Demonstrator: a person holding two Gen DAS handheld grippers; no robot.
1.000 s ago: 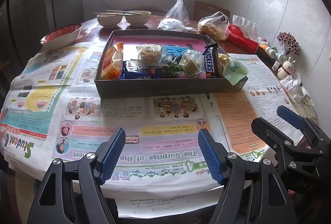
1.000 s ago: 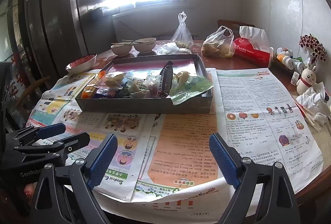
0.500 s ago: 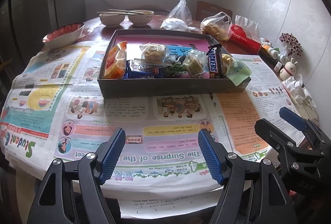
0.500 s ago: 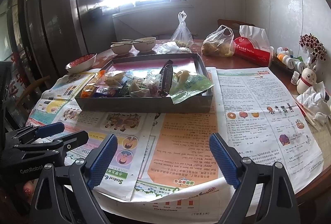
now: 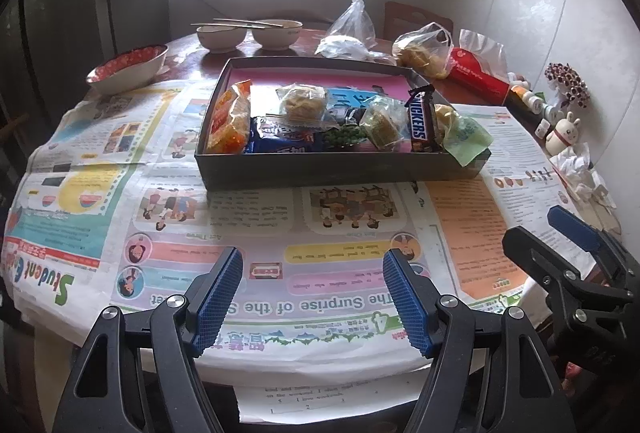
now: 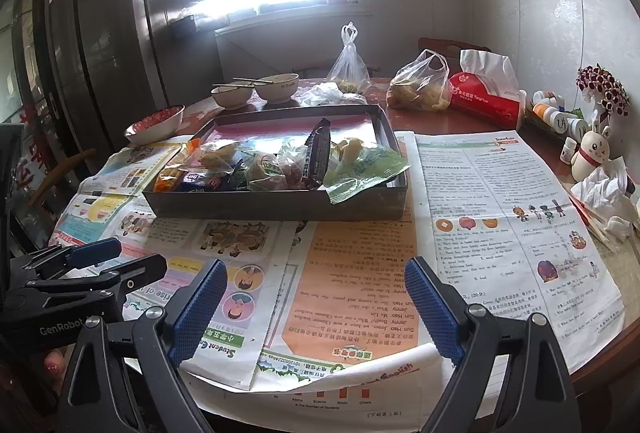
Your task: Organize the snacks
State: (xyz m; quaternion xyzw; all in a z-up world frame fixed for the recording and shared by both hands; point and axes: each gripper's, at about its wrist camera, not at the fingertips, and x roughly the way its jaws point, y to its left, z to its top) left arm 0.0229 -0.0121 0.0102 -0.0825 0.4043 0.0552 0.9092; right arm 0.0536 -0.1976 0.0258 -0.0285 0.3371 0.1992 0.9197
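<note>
Fingertip (image 6: 52, 367) (right view only) beneath left claw (image 6: 116, 257).

Snack box (image 5: 340, 169) on a newspaper-covered table (image 5: 476, 97).
Snacks line the box's near wall, with a Snickers bar (image 5: 420, 119) towards the right. Two bowls (image 5: 248, 33) sit behind the box, tied bags (image 5: 424, 49) behind to its right.

Bare newspaper (image 5: 248, 209) lies open from near table edge to tray (image 5: 340, 169) at 12 o'clock. Tray's near half packed w/ snacks, Snickers bar (image 5: 420, 117) upright; far half free. Bowls (image 5: 248, 35), bags behind; figurines (image 6: 592, 153) at 2 o'clock.
</note>
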